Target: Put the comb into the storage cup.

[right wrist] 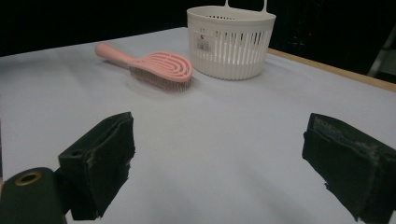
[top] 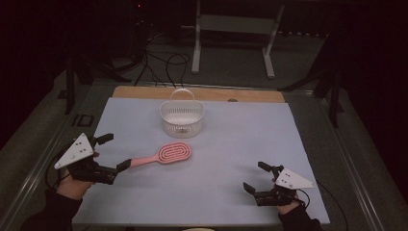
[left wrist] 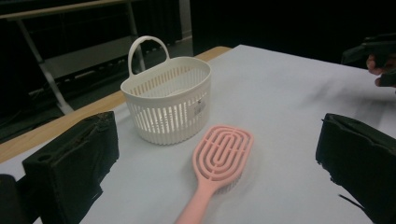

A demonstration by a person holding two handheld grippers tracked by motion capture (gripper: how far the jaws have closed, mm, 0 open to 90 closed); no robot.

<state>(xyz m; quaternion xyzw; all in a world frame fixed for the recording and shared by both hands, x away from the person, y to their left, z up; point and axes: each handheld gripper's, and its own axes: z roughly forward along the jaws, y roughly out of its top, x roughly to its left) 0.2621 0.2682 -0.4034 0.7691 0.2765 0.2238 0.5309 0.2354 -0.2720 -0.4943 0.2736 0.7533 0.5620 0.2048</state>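
Observation:
A pink hairbrush (top: pixel 166 154) lies bristles down on the white mat, its handle pointing left toward my left gripper (top: pixel 113 152). That gripper is open, its jaws spread either side of the handle's end without touching it; the hairbrush (left wrist: pixel 219 163) sits between the jaws in the left gripper view. Behind the brush stands a white slatted basket (top: pixel 182 118) with a loop handle, empty as far as I can see. My right gripper (top: pixel 256 176) rests open near the front right of the mat, well apart from the hairbrush (right wrist: pixel 154 66) and the basket (right wrist: pixel 231 39).
The white mat (top: pixel 240 139) covers most of the wooden table (top: pixel 144 92). Beyond the table's far edge are cables (top: pixel 163 65) on the floor and a metal stand (top: pixel 231 33). The other hand and gripper (left wrist: pixel 376 58) appear far off in the left gripper view.

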